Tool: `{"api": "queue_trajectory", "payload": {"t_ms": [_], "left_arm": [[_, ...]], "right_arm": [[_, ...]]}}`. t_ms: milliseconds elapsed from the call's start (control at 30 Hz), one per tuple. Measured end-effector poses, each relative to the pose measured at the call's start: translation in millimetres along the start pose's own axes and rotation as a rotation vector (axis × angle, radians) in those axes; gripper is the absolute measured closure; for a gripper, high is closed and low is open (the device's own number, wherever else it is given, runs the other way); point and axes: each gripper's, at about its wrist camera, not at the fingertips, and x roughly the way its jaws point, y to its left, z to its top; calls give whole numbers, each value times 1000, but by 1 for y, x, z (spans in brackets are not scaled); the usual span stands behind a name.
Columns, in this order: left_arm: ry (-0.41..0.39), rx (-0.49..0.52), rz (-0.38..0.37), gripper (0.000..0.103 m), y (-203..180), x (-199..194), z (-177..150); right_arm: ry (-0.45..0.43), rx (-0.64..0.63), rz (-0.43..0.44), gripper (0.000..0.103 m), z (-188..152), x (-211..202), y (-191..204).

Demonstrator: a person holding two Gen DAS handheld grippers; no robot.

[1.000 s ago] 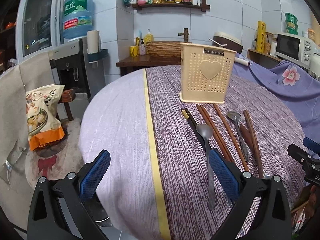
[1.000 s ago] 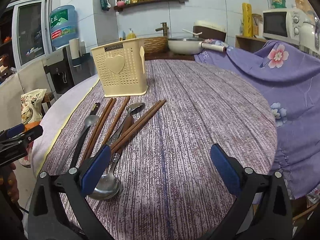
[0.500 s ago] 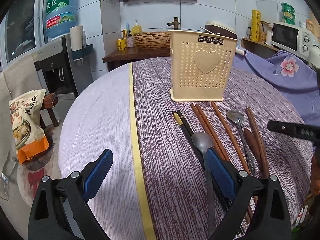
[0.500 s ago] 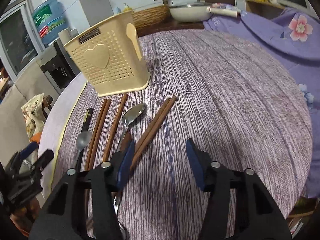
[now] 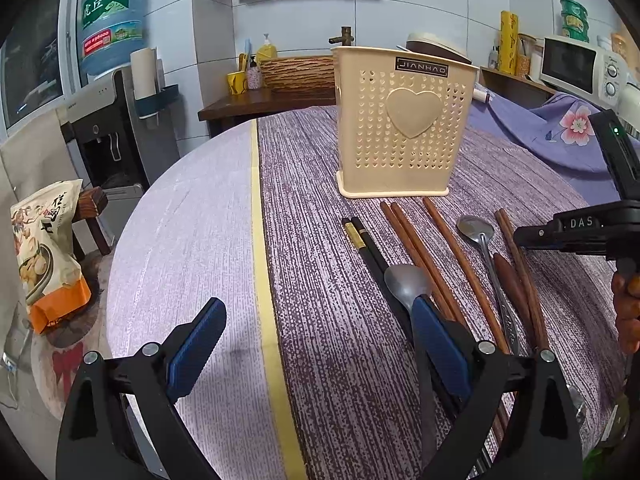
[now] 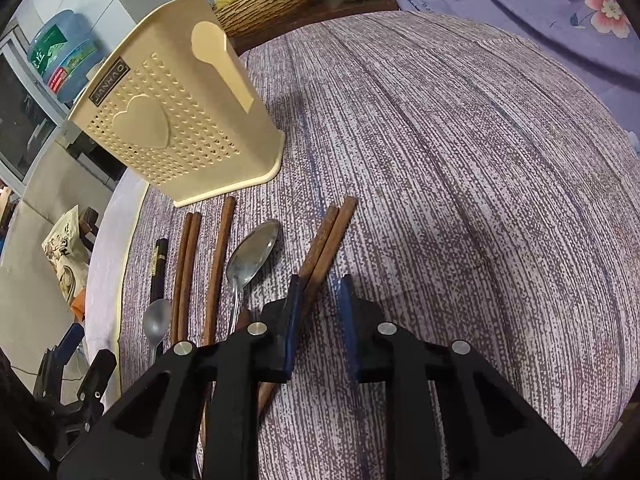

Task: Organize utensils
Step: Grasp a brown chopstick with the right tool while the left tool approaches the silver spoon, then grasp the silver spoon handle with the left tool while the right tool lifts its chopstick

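A beige perforated utensil holder (image 5: 404,128) with a heart on its face stands upright on the round table; it shows in the right wrist view too (image 6: 168,128). In front of it lie black chopsticks (image 5: 362,238), a small spoon (image 5: 406,284), brown chopsticks (image 5: 412,248), a larger spoon (image 6: 252,256) and another brown chopstick pair (image 6: 324,240). My right gripper (image 6: 320,312) is closing over that last pair; the sticks lie between its pads by the left one, with a gap still showing. My left gripper (image 5: 318,348) is open, its right finger above the small spoon's handle.
The tablecloth has a pale left half and a yellow stripe (image 5: 260,264). A purple floral cloth (image 6: 540,12) covers the table's far right. A snack bag (image 5: 44,248) and a water dispenser (image 5: 112,24) stand at left, a microwave (image 5: 580,64) at back right.
My right gripper swung forward and down over the rightmost chopstick pair, and its jaws went from wide to narrow. My left gripper edged toward the holder, then held still.
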Motion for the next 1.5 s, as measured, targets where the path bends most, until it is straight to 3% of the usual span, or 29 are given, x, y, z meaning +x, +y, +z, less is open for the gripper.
{"api": "queue_trajectory", "payload": {"t_ms": [233,400,733,933,1267,1500], "left_arm": [[6,15,-17,11,-7,3,0],[10,25,-17,12,-10,4,0],[45,71,-54,14,-26,11,9],[132,104,-76,24,-42,34,17],[201,122,-51,36,-54,53,25],[225,114,-85,61,-61,52,27]], "right_arm": [[9,-17,-46,83,16,7,2],[23,-28,-73,91,29,15,1],[36,-120,-135,91,36,25,14],[28,-122,-122,92,34,23,13],[17,-140,-105,92,31,21,12],[10,-156,-98,91,31,20,12]]}}
